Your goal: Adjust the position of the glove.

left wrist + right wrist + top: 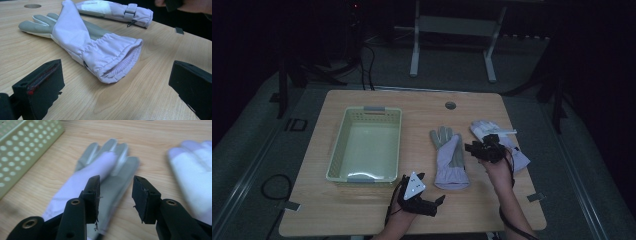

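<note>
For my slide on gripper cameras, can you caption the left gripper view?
Open left gripper faces the cuff of a folded lilac glove on the wooden table, a second glove behind.

The desk is pale wood-grain with a slight sheen; the near glove is soft lilac cloth (grey palm, gathered cuff); the basket is perforated plastic

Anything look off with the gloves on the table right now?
Yes: the nearer glove lies half folded, its lavender back flapped over the grey palm. The other glove lies flat beside it. No damage visible.
</note>
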A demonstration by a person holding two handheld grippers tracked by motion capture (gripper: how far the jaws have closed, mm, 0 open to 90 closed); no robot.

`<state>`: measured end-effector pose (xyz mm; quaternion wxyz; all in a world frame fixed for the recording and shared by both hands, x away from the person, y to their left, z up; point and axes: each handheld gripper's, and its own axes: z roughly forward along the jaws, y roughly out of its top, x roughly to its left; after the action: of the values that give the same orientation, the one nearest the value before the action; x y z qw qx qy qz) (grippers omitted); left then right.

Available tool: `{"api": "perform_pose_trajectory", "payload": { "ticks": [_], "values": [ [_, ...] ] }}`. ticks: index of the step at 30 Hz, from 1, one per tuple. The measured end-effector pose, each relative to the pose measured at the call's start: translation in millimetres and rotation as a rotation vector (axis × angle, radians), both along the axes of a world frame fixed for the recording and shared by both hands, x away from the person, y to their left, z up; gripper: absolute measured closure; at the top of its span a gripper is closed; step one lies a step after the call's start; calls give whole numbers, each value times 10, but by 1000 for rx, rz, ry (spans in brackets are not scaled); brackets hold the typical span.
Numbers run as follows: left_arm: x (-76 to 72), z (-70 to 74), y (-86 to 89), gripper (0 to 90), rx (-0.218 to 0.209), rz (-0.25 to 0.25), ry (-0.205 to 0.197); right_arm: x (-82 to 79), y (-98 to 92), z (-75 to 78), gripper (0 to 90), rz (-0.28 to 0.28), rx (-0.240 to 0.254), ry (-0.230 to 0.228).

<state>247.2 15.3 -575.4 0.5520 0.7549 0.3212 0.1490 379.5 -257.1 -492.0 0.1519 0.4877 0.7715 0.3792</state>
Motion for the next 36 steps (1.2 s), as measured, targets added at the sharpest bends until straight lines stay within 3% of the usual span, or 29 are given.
{"api": "perform_pose_trajectory", "payload": {
  "ticks": [7, 11, 15, 18, 21, 25, 27, 31, 36],
  "values": [
    [15, -2, 11, 0, -11, 1, 11, 139, -457, 87, 567, -8, 3, -18],
    [10, -1, 7, 0, -9, -1, 10, 221, -699, 93, 564, 8, -60, -37],
    [11, -1, 5, 0, -9, -3, 12, 318, -924, 76, 577, 0, -77, -50],
    [17, -1, 8, 0, -12, -2, 18, 384, -1028, 23, 568, 4, -116, -33],
    [16, -1, 7, 0, -10, -2, 16, 452, -1144, -36, 551, 2, -118, -9],
    [16, -1, 7, 0, -10, -2, 16, 483, -1208, -107, 538, 10, -110, 9],
    [19, -2, 9, 0, -14, -3, 23, 518, -1256, -216, 537, 9, -86, 25],
    [18, -2, 7, 0, -13, -4, 23, 561, -1268, -388, 531, 18, -95, 63],
    [17, -2, 7, 0, -12, -7, 22, 563, -1251, -443, 610, 29, -111, 65]
  ]
}}
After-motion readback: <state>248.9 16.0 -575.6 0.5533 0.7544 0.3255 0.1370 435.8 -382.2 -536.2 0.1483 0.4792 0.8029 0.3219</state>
